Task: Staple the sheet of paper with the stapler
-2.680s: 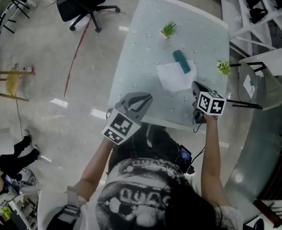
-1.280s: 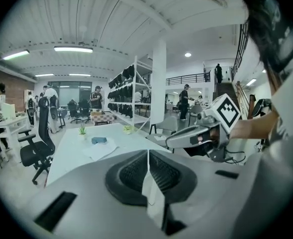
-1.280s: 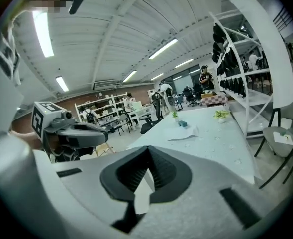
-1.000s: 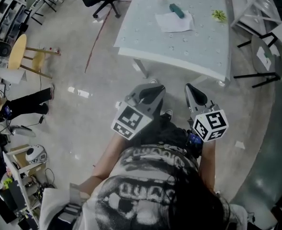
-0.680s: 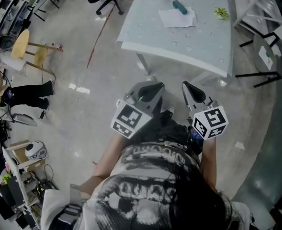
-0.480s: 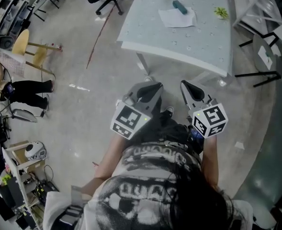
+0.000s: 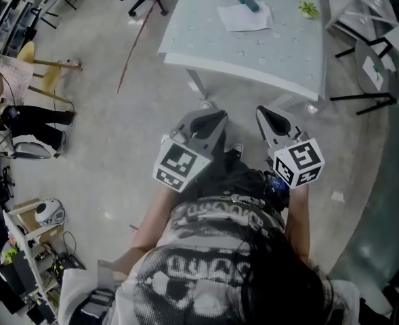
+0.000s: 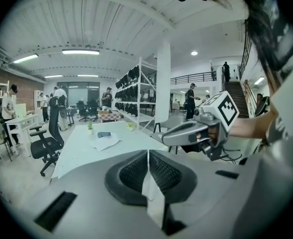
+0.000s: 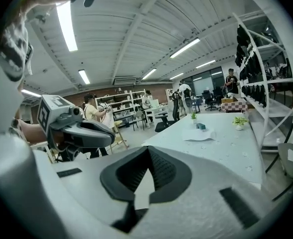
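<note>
Person is standing well off the table's (image 7: 280, 42) near edge, holding the left gripper (image 7: 216, 116) and right gripper (image 7: 261, 112) short of it, both with jaws pressed together on nothing. The sheet of paper (image 7: 243, 17) is lying toward the table's far end with the stapler (image 7: 248, 1) resting on its far edge; any staple is too small to tell, so this is fitting either a walk-up before stapling or a stand-off after. A small pot (image 7: 309, 10) by the table's right edge and another pot (image 8: 90, 127) at its far edge are each holding a green plant.

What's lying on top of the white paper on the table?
A dark teal stapler lies on the far edge of the white sheet of paper, which lies on the pale table. The bit of paper under the stapler is covered and cannot be seen.
</note>
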`<action>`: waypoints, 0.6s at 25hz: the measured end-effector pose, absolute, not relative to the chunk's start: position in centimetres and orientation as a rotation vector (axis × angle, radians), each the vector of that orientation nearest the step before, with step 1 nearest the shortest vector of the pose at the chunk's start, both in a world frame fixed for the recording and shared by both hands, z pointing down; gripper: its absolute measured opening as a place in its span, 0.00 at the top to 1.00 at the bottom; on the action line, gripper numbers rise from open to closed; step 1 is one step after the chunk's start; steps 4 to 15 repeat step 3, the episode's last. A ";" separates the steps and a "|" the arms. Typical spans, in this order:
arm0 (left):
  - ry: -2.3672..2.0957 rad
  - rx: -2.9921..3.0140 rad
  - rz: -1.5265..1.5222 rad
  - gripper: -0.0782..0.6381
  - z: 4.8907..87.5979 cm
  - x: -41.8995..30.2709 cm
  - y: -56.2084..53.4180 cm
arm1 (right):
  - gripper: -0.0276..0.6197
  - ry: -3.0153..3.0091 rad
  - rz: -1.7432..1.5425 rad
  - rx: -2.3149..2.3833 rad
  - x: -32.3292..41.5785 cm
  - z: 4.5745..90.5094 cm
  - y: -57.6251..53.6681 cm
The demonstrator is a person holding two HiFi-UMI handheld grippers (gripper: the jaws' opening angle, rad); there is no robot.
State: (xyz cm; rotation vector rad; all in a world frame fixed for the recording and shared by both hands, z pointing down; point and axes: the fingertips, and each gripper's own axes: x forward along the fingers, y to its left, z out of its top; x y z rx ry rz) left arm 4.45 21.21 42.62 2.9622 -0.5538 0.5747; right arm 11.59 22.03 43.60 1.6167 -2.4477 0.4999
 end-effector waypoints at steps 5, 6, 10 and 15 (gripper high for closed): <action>-0.532 2.965 0.580 0.88 42.8 5.0 21.2 | 0.97 -2.428 0.511 1.648 12.8 43.7 21.9; -0.532 2.965 0.580 0.88 42.8 5.0 21.2 | 0.97 -2.428 0.511 1.648 12.8 43.7 21.9; -0.532 2.965 0.580 0.88 42.8 5.0 21.2 | 0.97 -2.428 0.511 1.648 12.8 43.7 21.9; -0.532 2.965 0.580 0.88 42.8 5.0 21.2 | 0.97 -2.428 0.511 1.648 12.8 43.7 21.9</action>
